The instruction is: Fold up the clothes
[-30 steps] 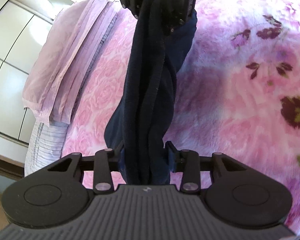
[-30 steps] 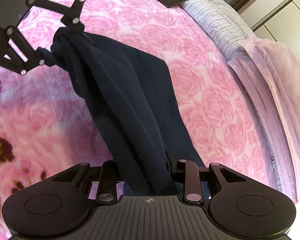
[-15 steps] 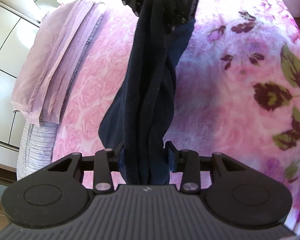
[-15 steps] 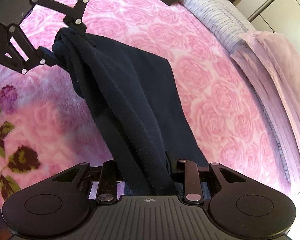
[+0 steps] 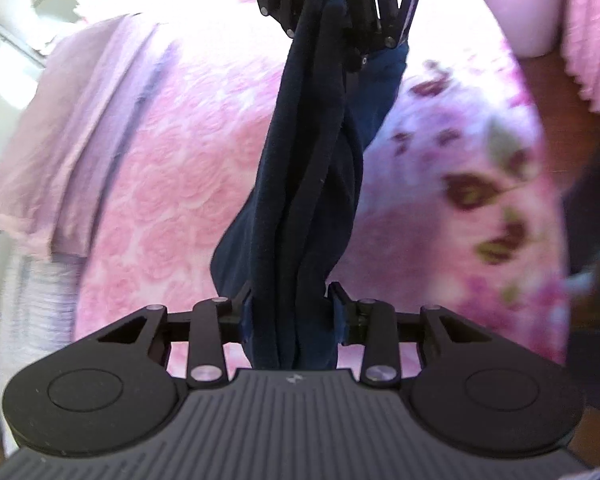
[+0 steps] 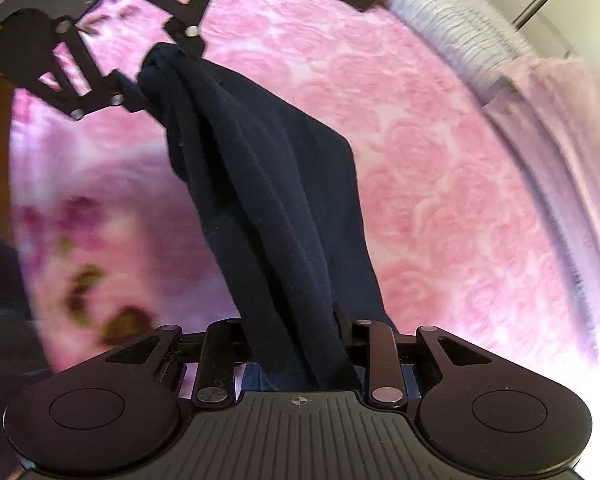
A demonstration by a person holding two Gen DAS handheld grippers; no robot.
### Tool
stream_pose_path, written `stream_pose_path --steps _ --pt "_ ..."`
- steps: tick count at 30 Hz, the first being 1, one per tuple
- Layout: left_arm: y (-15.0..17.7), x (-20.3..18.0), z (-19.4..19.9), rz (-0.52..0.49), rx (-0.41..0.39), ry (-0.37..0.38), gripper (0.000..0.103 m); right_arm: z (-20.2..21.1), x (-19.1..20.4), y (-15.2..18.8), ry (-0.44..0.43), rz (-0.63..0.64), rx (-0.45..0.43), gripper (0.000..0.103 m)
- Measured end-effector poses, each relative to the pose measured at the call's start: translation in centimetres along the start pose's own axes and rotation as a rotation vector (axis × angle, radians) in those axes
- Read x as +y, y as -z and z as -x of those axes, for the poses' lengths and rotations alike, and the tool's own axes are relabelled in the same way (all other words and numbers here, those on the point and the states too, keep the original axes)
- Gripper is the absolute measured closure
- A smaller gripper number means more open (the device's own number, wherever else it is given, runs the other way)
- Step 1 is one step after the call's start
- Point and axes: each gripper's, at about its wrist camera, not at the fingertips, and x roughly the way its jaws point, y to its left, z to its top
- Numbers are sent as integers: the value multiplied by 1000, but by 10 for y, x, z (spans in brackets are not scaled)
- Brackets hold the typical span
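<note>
The left gripper [image 5: 292, 308] had its two fingers closed tight, the blue-faced pads [image 5: 247, 316] pressed in from both sides on bunched dark cloth, and it was held off the bed. The right gripper [image 6: 296, 344] was clamped the same way, its linkage bars drawn in toward the middle. The two faced each other. In the left wrist view the right gripper [image 5: 332, 4] hung at the top edge, fingers pointing down toward the camera. In the right wrist view the left gripper [image 6: 148, 80] sat at the upper left, tilted, linkage folded narrow. No hand or sleeve could be made out clearly.
</note>
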Motion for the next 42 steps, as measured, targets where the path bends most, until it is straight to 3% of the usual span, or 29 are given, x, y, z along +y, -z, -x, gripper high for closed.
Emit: stream_pose_path --steps 2,7,10,12,15,17,19,22,27,31,34,38,42 --pt "-2 14 26 13 -6 126 71 19 2 -4 -99 -19 19 76" --pt "-11 62 66 86 9 480 71 48 -16 -14 -442 -56 63 76" --pt "-14 87 48 141 43 607 69 59 -28 -20 -638 -80 93 76" --pt "-15 102 27 182 66 666 67 35 -45 -22 -728 -104 133 76" --pt "-10 118 -32 320 87 659 59 -30 -79 -15 -714 -182 168 76" --pt "-1 133 -45 431 87 607 51 -76 -103 -9 -684 -242 184 70" --pt "8 148 -58 541 87 554 53 -117 -128 -3 -644 -311 186 47" --pt "21 170 -78 706 86 471 53 -131 -159 11 -528 -456 98 31" --pt "42 201 -110 953 86 337 52 -94 -184 65 -338 -819 -176 25" --pt "40 179 -128 944 117 348 50 -73 -175 127 -290 -1124 -257 25" --pt "39 163 -141 938 140 357 50 -69 -152 159 -318 -1263 -269 25" --pt "37 141 -159 928 171 368 49 -76 -119 181 -380 -1369 -272 25" --pt "34 127 -169 916 197 372 49 -91 -102 180 -406 -1389 -301 25"
